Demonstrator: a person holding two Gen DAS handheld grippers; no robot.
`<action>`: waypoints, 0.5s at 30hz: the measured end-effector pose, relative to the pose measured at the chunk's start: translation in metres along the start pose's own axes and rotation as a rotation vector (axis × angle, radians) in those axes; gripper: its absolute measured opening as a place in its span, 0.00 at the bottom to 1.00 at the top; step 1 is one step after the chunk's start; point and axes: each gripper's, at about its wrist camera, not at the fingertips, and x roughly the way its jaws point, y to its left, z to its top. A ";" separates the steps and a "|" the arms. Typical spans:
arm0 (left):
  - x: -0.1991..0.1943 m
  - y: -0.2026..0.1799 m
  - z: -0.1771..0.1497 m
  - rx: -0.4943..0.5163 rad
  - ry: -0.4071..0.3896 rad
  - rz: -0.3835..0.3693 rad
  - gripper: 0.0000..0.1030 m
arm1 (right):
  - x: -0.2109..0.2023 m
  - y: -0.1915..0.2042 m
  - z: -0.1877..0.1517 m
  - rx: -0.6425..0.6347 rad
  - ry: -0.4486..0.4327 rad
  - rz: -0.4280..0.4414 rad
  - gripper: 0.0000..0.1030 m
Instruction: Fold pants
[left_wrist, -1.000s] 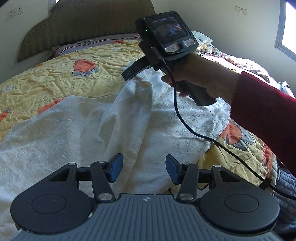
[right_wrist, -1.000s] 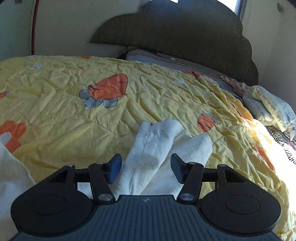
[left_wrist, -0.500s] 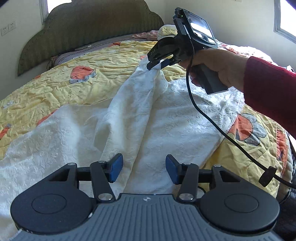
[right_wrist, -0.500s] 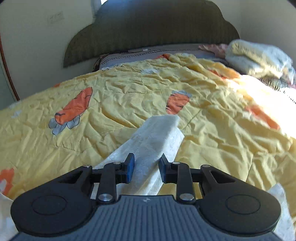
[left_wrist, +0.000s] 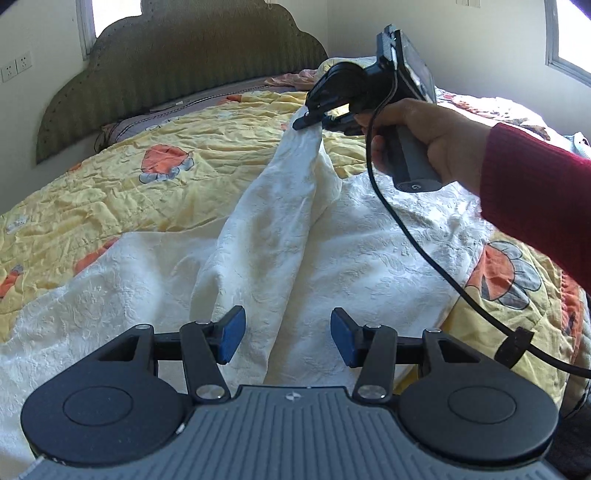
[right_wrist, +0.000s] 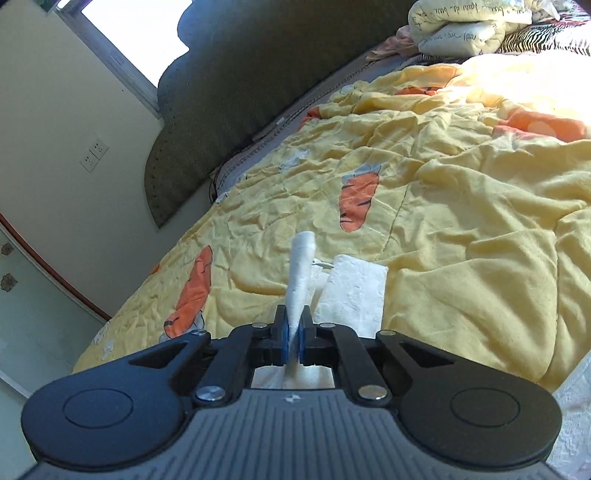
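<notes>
White embossed cotton pants (left_wrist: 288, 236) lie spread across the bed's yellow quilt with orange carrot prints (left_wrist: 110, 192), and one leg end is lifted off it in a taut ridge.

Your left wrist view shows what the other cannot: your right hand (left_wrist: 432, 136), in a dark red sleeve (left_wrist: 539, 199), wrapped around the grey handle of the right gripper (left_wrist: 306, 120). You hold that gripper raised above the quilt, its fingers pointing away from you toward the dark green scalloped headboard (left_wrist: 184, 62), with a black cable (left_wrist: 417, 236) trailing down from it. Your left gripper (left_wrist: 287, 334) hovers low over the near part of the pants, its blue-padded fingers (left_wrist: 231, 334) spread apart with nothing between them.

Your right wrist view, tilted sideways, shows the grip up close: the right gripper (right_wrist: 293, 338) is pressed together on a thin bunched strip of the white fabric (right_wrist: 301, 273), which pokes up past the fingertips. Only this view shows a rolled cream blanket with script writing (right_wrist: 458, 27) at the head of the bed.
</notes>
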 end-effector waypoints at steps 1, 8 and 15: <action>0.001 -0.001 0.000 0.009 -0.002 0.009 0.54 | -0.008 0.001 0.001 0.017 -0.019 0.023 0.04; 0.006 -0.019 0.000 0.118 -0.060 0.137 0.54 | -0.094 0.006 0.013 0.130 -0.150 0.210 0.04; -0.005 -0.031 -0.001 0.195 -0.172 0.276 0.45 | -0.165 0.003 0.004 0.097 -0.202 0.232 0.04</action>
